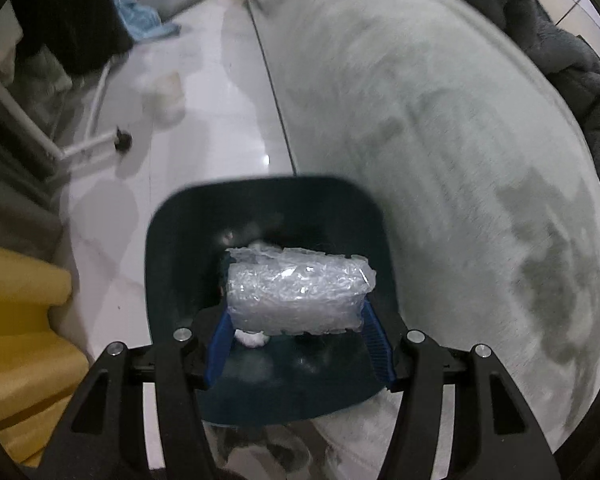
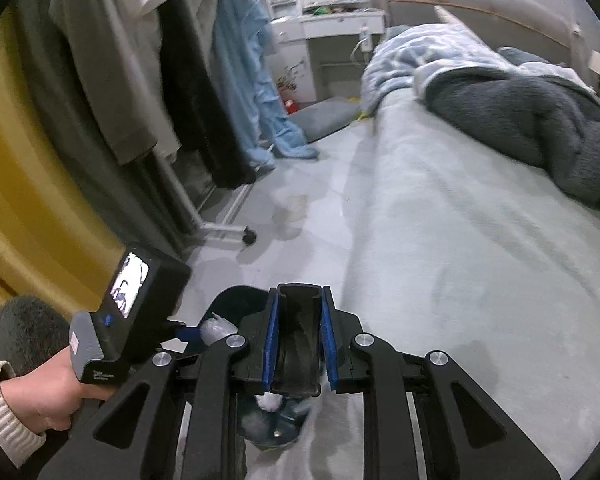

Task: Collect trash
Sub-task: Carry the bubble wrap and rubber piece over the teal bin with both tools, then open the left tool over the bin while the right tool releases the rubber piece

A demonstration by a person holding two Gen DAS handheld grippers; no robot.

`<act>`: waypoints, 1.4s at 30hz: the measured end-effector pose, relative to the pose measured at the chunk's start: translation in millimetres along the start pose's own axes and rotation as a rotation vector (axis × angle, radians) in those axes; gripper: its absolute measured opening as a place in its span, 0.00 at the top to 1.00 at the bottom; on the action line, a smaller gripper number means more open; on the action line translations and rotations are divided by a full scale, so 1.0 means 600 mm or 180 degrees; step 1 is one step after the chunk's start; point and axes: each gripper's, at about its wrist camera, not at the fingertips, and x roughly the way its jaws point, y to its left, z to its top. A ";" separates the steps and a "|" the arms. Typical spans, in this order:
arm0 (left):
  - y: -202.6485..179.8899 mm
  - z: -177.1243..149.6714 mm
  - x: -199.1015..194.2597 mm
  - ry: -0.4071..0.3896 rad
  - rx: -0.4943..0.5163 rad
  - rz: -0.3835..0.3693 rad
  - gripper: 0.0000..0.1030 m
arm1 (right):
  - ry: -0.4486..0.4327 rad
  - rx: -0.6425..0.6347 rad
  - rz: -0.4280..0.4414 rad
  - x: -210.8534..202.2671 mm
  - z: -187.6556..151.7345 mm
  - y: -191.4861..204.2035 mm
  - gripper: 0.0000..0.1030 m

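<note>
The left gripper [image 1: 298,326] points steeply down, its blue jaws clamped on a wad of clear bubble wrap [image 1: 298,294] that hangs over the open mouth of a dark bin [image 1: 172,240]. A white crumpled scrap [image 1: 252,338] lies in the bin just under the wad. The bin's far rim meets the edge of the bed [image 1: 440,160] on one side, with pale glossy floor [image 1: 204,120] on the other.

The right gripper [image 2: 299,344] has its jaws drawn close on a black handle [image 2: 299,320] that sits between the blue pads; this handle seems to belong to the bin, though the join is hidden. A hand [image 2: 48,396] in a cream cuff holds the left tool beside it.

Between the bed edge and a clothes rack [image 2: 220,232] on castors runs a lane of open floor, with a small blurred pale thing [image 2: 292,208] lying in it.
</note>
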 end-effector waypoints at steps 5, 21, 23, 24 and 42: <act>0.033 -0.013 0.004 0.0112 -0.0041 -0.0030 0.24 | 0.0189 -0.0118 0.0097 0.050 0.000 0.025 0.81; 0.121 -0.020 -0.059 -0.0115 -0.0219 0.0057 0.09 | 0.0992 -0.0192 0.0065 0.209 -0.043 0.055 0.81; 0.129 -0.018 -0.073 -0.0202 -0.0225 0.0084 0.09 | 0.1079 -0.0212 0.0062 0.223 -0.052 0.060 0.81; 0.132 -0.017 -0.082 -0.0261 -0.0225 0.0106 0.09 | 0.1128 -0.0213 0.0065 0.230 -0.058 0.064 0.81; 0.048 -0.020 -0.305 -0.1871 0.0006 0.0207 0.06 | 0.0472 -0.0072 -0.0266 0.091 0.016 0.044 0.18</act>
